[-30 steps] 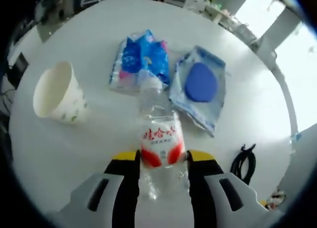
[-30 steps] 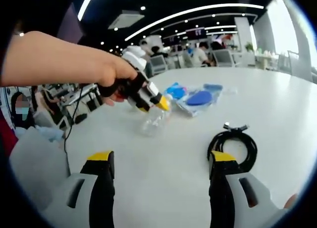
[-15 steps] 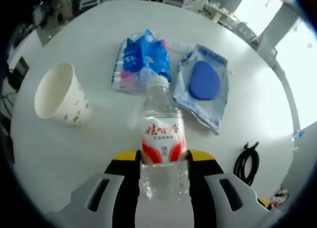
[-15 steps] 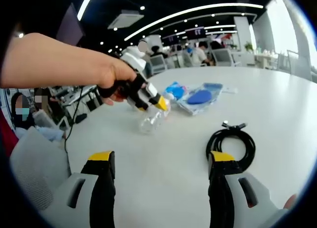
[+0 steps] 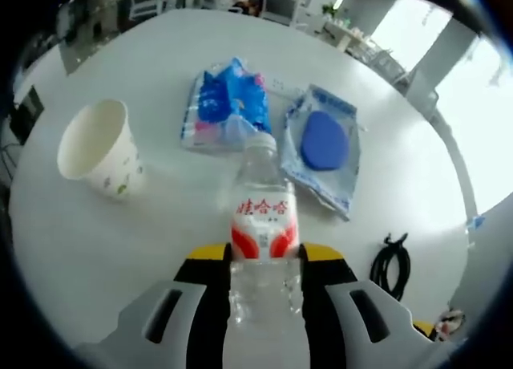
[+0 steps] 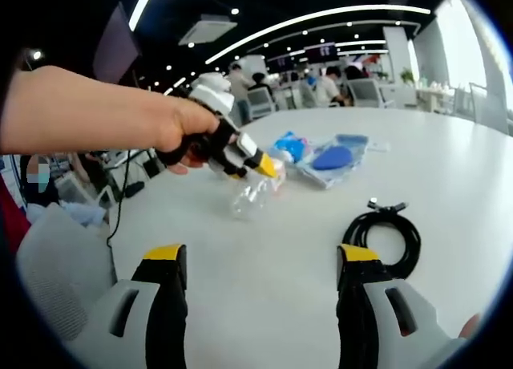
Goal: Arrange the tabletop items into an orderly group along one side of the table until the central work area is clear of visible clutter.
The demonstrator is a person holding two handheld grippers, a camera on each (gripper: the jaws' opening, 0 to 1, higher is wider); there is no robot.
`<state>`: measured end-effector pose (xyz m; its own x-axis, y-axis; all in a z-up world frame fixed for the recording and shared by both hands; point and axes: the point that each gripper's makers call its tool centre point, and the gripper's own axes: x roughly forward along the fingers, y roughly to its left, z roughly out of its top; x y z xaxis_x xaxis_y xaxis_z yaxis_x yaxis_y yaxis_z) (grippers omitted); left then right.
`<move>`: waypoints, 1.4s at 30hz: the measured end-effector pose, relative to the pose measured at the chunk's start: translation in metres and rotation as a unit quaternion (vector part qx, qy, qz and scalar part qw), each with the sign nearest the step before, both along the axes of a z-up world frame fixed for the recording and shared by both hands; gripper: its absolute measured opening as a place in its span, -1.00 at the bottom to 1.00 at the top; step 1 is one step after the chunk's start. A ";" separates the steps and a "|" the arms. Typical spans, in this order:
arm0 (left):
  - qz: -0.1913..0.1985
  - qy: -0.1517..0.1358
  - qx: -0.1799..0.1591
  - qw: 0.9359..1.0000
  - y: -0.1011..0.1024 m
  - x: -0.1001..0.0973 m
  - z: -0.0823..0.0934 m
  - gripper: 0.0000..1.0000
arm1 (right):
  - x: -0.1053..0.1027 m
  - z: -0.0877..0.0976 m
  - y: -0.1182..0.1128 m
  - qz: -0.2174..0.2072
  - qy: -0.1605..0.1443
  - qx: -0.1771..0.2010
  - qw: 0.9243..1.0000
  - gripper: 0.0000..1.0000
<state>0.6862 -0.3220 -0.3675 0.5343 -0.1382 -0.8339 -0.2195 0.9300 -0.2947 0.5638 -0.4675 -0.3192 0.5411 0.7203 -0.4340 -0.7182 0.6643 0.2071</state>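
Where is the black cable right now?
The coiled black cable lies on the white table, just ahead of the right gripper's right-hand jaw in the right gripper view. In the left gripper view it sits low on the right, below the blue pouch.

An open-plan office: strip ceiling lights (image 6: 321, 20), office chairs (image 6: 361, 91) (people seated behind), white table (image 6: 449, 160).

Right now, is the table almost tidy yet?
Not yet. The left tool holds the water bottle. The paper cup, blue snack bag, blue pad packet and black cable lie spread across the table. The right tool is open, empty.
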 end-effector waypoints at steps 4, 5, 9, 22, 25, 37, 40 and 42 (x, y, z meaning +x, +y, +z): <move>-0.002 -0.013 -0.006 1.000 -0.002 -0.002 0.003 -0.40 | -0.001 0.001 0.002 0.004 -0.001 -0.002 1.000 0.52; -0.006 -0.019 -0.003 1.000 -0.003 -0.001 0.004 -0.40 | -0.002 0.000 0.003 0.005 -0.001 -0.002 1.000 0.52; -0.006 -0.029 -0.007 1.000 -0.002 -0.001 0.009 -0.41 | -0.004 0.001 0.006 0.009 -0.001 -0.005 1.000 0.51; -0.023 -0.024 -0.004 0.999 -0.004 -0.004 0.009 -0.42 | -0.005 0.003 0.008 0.011 -0.003 -0.007 1.000 0.51; -0.025 -0.021 -0.002 0.999 -0.004 -0.004 0.006 -0.40 | -0.005 0.001 0.006 0.010 -0.002 -0.009 1.000 0.51; -0.065 -0.015 0.010 0.998 -0.012 0.003 0.007 -0.37 | -0.004 -0.004 0.007 0.011 0.005 -0.011 1.000 0.49; -0.069 -0.017 0.019 0.997 -0.012 0.007 0.009 -0.38 | -0.003 -0.004 0.008 0.012 0.005 -0.011 1.000 0.48; -0.073 -0.016 0.024 0.997 -0.012 0.009 0.009 -0.38 | -0.003 -0.004 0.007 0.011 0.005 -0.010 1.000 0.48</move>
<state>0.6949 -0.3341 -0.3589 0.5373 -0.1774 -0.8246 -0.0721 0.9644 -0.2544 0.5608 -0.4608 -0.3232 0.5207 0.7229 -0.4541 -0.7302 0.6527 0.2018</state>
